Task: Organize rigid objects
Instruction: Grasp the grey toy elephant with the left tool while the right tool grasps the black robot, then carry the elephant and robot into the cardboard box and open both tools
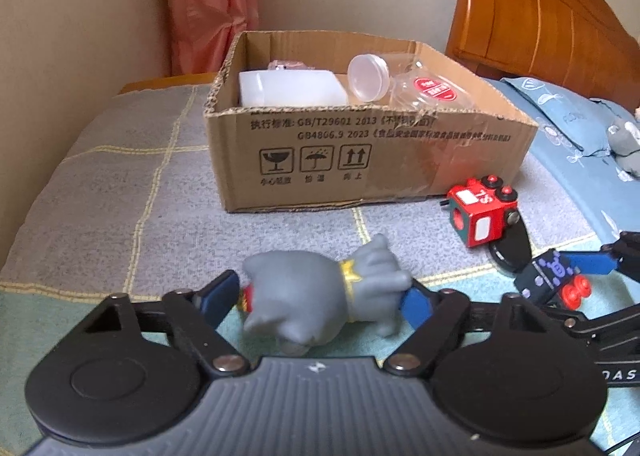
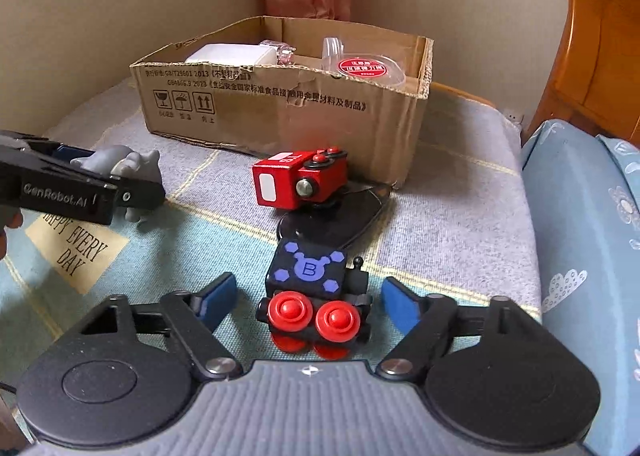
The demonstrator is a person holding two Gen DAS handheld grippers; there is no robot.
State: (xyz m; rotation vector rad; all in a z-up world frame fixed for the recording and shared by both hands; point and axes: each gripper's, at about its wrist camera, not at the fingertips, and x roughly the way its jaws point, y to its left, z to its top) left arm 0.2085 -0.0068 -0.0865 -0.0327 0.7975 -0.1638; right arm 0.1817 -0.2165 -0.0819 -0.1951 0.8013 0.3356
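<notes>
While your left gripper (image 1: 322, 296) has its jaws closed on the grey toy figure (image 1: 320, 296), holding it by both ends just above the bed cover, the easy win is to lift it straight up and carry it over the near wall of the cardboard box (image 1: 360, 159) before letting go. I'd guess the figure is hard plastic or rubber, so keep the squeeze steady and don't tilt it on the way.

Your right gripper (image 2: 308, 302) is a different story: jaws wide open, one on each side of the black toy train car (image 2: 308, 276) with the red wheels, not touching it. It looks tipped onto its end, so I'd close on the flat black sides, not the wheels, which could roll out of the grip.

The red toy train car (image 2: 300, 179) sits between that one and the box, propped on a dark flat disc-like thing (image 2: 360, 211), so mind you don't knock it on the way past.

The box stands towards the far end of the bed, already holding a white container (image 1: 292, 91) and clear plastic tubs (image 1: 424, 91). The bed (image 1: 100, 175) has a grey and pale green checked cover, a blue pillow (image 2: 592, 236) along the right edge, a wooden headboard (image 1: 540, 15) beyond, and a pink curtain (image 1: 212, 3) in the room's corner.
</notes>
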